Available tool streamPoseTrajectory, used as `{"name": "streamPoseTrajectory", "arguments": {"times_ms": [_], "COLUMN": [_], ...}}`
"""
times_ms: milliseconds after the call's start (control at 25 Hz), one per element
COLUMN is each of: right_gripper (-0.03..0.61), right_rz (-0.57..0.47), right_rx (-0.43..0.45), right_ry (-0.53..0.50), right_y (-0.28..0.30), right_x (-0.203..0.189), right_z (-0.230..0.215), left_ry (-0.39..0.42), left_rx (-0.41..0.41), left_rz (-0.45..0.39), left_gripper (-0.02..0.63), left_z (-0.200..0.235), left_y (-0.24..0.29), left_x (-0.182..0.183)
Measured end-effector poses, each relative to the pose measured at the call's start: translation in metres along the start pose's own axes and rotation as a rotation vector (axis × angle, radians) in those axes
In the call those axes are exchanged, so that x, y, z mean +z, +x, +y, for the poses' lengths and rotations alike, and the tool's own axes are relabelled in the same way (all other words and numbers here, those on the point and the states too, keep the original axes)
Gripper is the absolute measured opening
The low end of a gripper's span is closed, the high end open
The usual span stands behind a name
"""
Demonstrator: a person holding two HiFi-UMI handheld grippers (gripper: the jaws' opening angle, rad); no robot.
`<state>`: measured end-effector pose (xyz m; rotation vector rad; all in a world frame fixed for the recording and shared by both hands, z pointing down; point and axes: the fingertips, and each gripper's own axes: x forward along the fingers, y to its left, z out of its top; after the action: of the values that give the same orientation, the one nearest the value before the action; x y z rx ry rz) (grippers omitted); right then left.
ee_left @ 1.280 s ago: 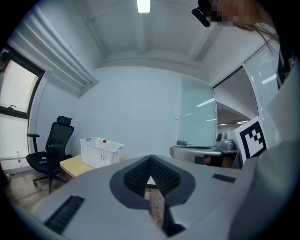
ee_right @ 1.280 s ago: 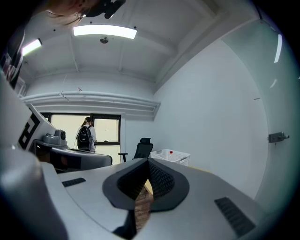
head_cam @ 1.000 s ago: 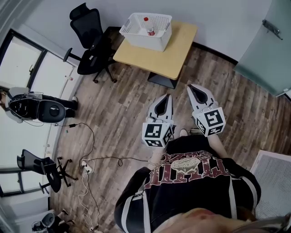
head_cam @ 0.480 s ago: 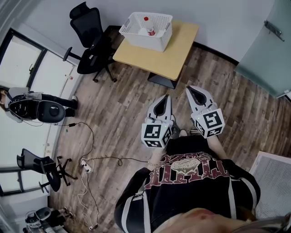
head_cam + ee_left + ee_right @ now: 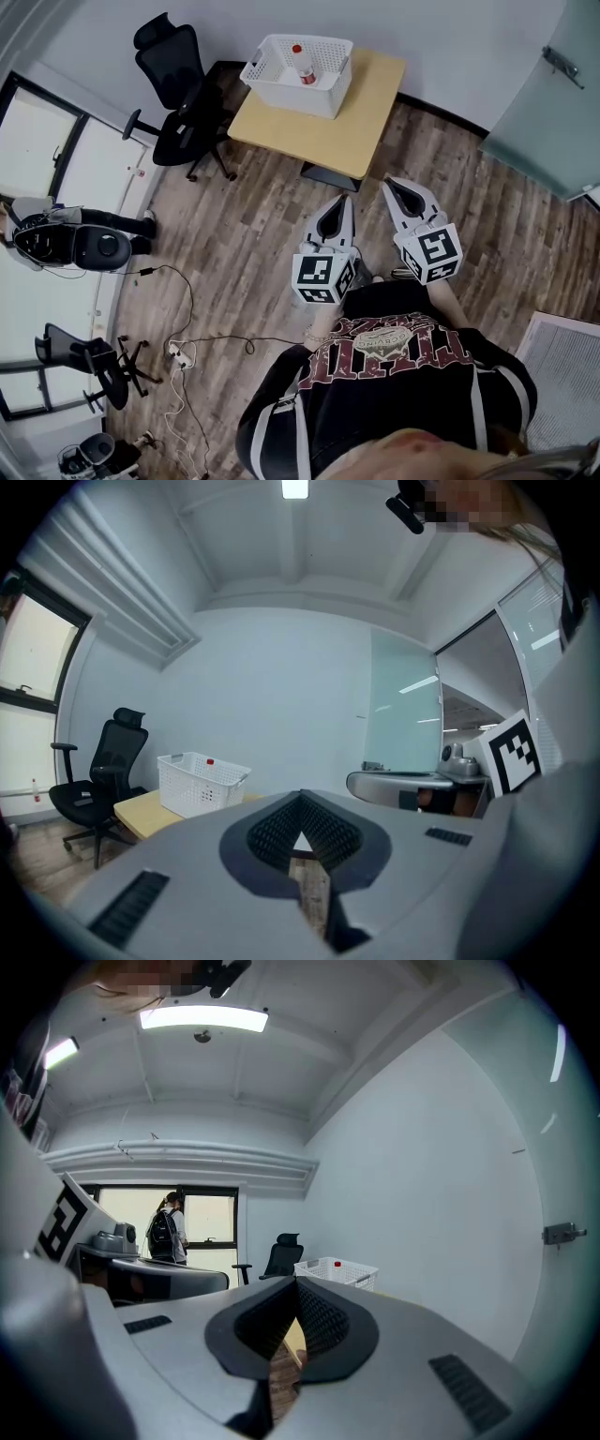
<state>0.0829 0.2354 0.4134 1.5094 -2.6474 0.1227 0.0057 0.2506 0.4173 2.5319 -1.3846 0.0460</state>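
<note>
Wood-plank floor [image 5: 253, 225] takes up most of the head view, and both grippers hang over it, just in front of the person holding them. The light wooden desk [image 5: 349, 124] is well apart from them, up against the wall, with a black office chair [image 5: 183, 94] just off its left edge. A frosted glass door [image 5: 553, 103] is over on the right.

A white plastic basket [image 5: 292, 92] sits on the desk at the far corner nearest the chair. Inside it there's a small bottle [image 5: 302, 64] with a red cap. It's too small to read any label.

The left gripper [image 5: 340, 201] is closed up, jaw tips meeting with only a tiny triangular gap behind them, and it's got nothing in it. In its own view [image 5: 302, 808] you see just floorboards through that gap. The right gripper [image 5: 390, 184] is the same deal: jaws together and empty [image 5: 292, 1290].

Each gripper's cube only has black-and-white square markers, no lettering. The person's black shirt [image 5: 384, 375] has a red and white print, but it's too warped to read.
</note>
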Motion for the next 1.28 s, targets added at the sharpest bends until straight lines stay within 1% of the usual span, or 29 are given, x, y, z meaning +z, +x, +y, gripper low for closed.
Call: {"name": "streamPoseTrajectory", "arguments": {"times_ms": [480, 880, 1280], "right_gripper": [0.017, 0.017, 0.017], "right_rz": [0.009, 0.017, 0.033], "right_rx": [-0.047, -0.085, -0.105], "right_ry": [-0.001, -0.007, -0.004], "right_y": [0.069, 0.128, 0.151], "right_x": [0.005, 0.011, 0.005], "right_z": [-0.017, -0.019, -0.016], "left_ry": [0.01, 0.013, 0.031], "left_rx": [-0.046, -0.09, -0.092], "left_rz": [0.019, 0.022, 0.035], "left_gripper": [0.048, 0.048, 0.048], "left_z": [0.053, 0.106, 0.133], "left_y": [0.049, 0.082, 0.091], "left_x": [0.015, 0.032, 0.034]}}
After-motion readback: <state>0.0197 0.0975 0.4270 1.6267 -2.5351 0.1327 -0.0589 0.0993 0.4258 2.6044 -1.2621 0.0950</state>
